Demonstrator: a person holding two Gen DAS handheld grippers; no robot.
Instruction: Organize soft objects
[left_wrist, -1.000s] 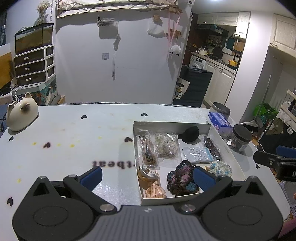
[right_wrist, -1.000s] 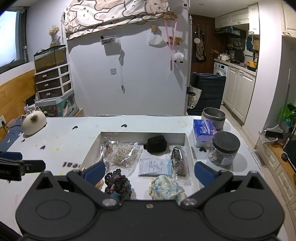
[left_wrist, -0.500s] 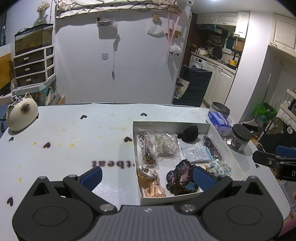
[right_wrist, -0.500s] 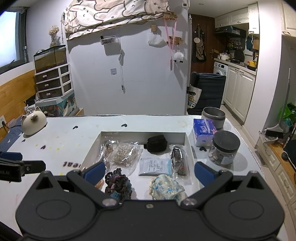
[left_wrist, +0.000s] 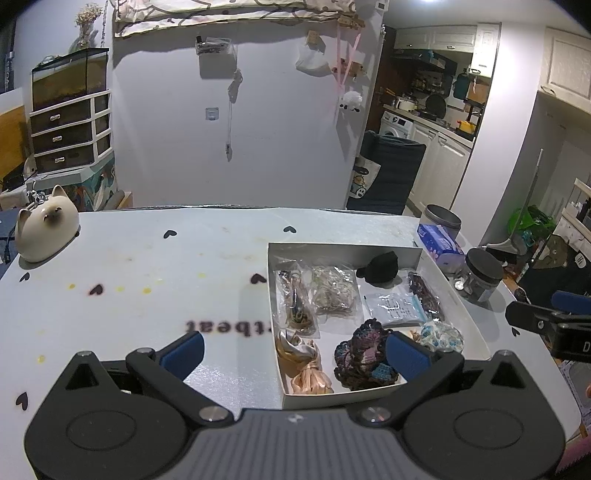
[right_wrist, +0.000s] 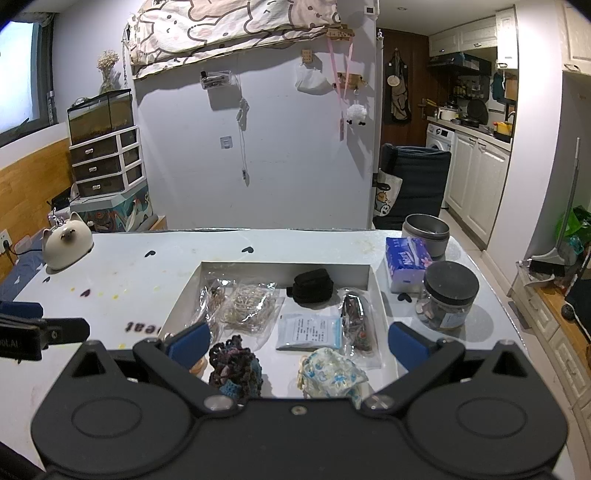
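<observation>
A shallow white box (left_wrist: 347, 253) (right_wrist: 284, 269) sits on the white table and holds soft items: a dark crocheted scrunchie (left_wrist: 364, 349) (right_wrist: 234, 363), a peach satin scrunchie (left_wrist: 303, 360), a blue-white floral scrunchie (left_wrist: 443, 334) (right_wrist: 332, 373), a black pouch (left_wrist: 380, 267) (right_wrist: 312, 286) and several clear packets (left_wrist: 334, 291) (right_wrist: 247, 304). My left gripper (left_wrist: 295, 352) is open and empty over the box's near left corner. My right gripper (right_wrist: 295, 343) is open and empty over the box's near edge.
A cat-shaped ceramic figure (left_wrist: 44, 230) (right_wrist: 66, 240) stands at the table's far left. A tissue pack (right_wrist: 406, 260), a metal tin (right_wrist: 426, 232) and a black-lidded jar (right_wrist: 447, 295) stand right of the box. The table edge runs close on the right.
</observation>
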